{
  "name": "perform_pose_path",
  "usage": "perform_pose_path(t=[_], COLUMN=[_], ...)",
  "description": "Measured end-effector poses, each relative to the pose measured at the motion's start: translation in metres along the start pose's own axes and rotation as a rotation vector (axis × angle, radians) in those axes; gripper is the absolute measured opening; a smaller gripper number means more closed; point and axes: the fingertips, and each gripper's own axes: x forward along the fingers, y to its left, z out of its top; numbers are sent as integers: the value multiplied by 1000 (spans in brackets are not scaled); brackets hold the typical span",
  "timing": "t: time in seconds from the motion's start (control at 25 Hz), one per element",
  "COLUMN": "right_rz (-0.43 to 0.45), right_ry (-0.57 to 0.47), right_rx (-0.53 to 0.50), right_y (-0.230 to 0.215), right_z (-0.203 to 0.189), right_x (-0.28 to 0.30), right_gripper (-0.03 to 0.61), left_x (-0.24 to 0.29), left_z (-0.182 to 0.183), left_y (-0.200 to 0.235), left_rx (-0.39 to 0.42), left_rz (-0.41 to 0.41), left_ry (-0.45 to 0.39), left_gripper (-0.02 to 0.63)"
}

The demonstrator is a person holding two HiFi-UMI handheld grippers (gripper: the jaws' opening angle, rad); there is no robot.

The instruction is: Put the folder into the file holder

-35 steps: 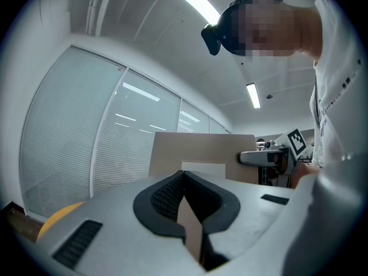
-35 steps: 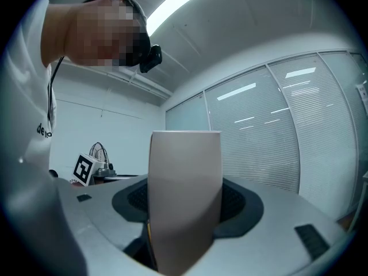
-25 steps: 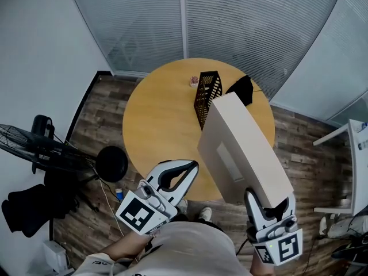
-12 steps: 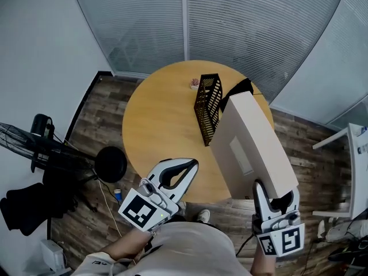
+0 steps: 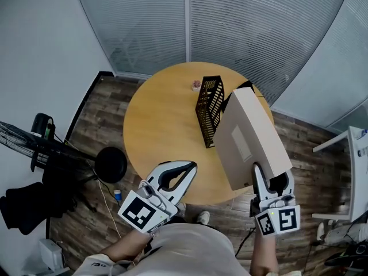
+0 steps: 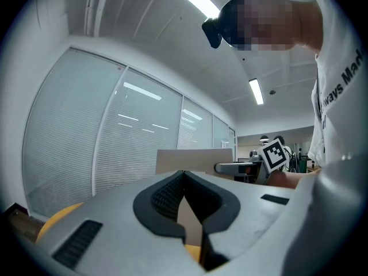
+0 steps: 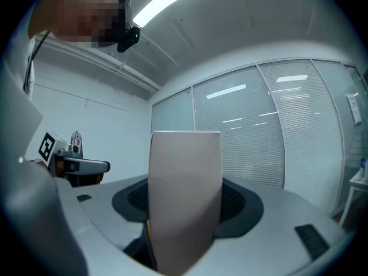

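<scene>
My right gripper (image 5: 270, 181) is shut on the near end of a beige folder (image 5: 250, 138), which it holds tilted above the table's right side. The folder's far end sits just right of the black mesh file holder (image 5: 207, 109), which stands upright on the round yellow table (image 5: 161, 125). In the right gripper view the folder (image 7: 185, 171) stands on edge between the jaws of that gripper (image 7: 184, 226). My left gripper (image 5: 188, 169) hangs near the table's front edge, shut with nothing in it. In the left gripper view, the left gripper (image 6: 184, 176) has the folder (image 6: 195, 160) beyond it.
A small pinkish object (image 5: 196, 84) lies behind the file holder. A black item (image 5: 244, 87) sits at the table's far right, partly hidden by the folder. A fan (image 5: 29, 142) and a black stool (image 5: 111, 164) stand on the floor to the left, a white desk (image 5: 351, 154) to the right.
The right gripper has carried the folder away from me and to the right, and the folder now shows shorter and steeper beside the file holder. The left gripper has barely moved.
</scene>
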Motion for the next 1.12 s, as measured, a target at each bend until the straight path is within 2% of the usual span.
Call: perform_pose_path(t=[0.56,1.12], right_rz=[-45,-82], right_ry=[-24,-1], right_rx=[6,5], right_y=[-16,-16], right_z=[-15,-43], right_x=[80,148], right_gripper=[295,295], left_x=[-10,-29], left_z=[-3,-6], left_y=[17,40], left_rx=[0,-15], left_rz=[25,59], left_ry=[9,17], left_gripper=[23,23])
